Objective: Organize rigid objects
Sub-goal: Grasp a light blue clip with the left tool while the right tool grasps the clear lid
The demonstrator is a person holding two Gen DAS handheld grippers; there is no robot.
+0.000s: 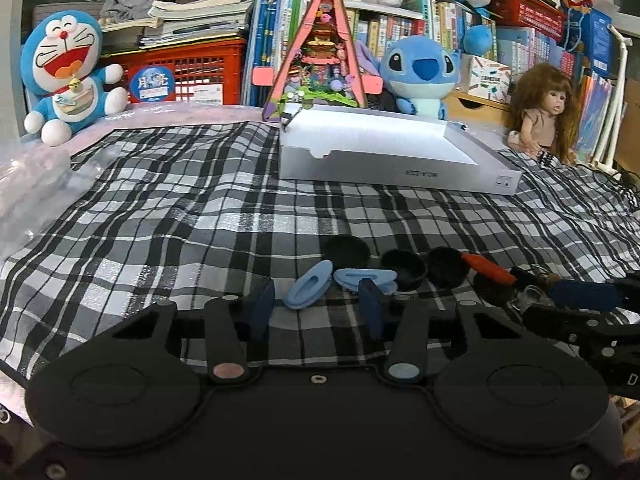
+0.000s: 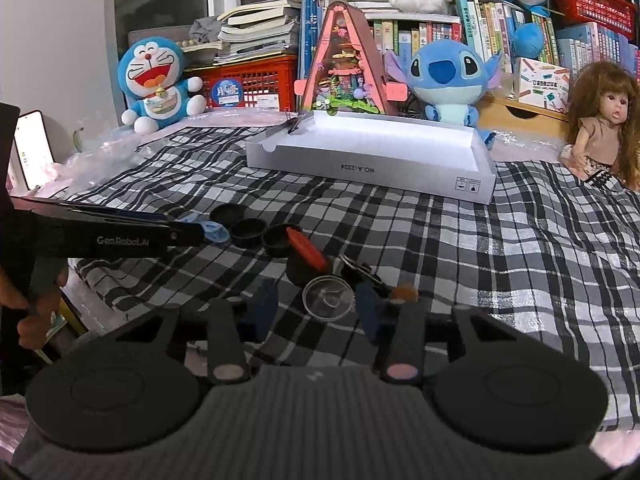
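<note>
Left wrist view shows our left gripper (image 1: 316, 308) spread wide and holding nothing, its blue pads low over the checked cloth (image 1: 160, 216). We take the white box (image 1: 384, 152) as our landmark: it sits open and looks unfilled at the far side of the cloth, and every loose piece lies on the near side of it, between the box and us.

Just ahead of the left fingertips lie two pale blue oval pieces (image 1: 308, 290), the nearer one slanting up and to the right, so its long axis runs partly across the gap between the jaws. Beyond them sit three black caps (image 1: 402, 268) in a row, then an orange-red stick (image 1: 486, 268) lying slantwise toward the right.

Our right gripper (image 2: 316, 308) is also spread and empty, with a clear round disc (image 2: 328, 296) lying flat directly between its pads and a key bunch (image 2: 360, 270) just behind.

We judge each hand nearest its own piece: left for the ovals, right for the disc.
</note>
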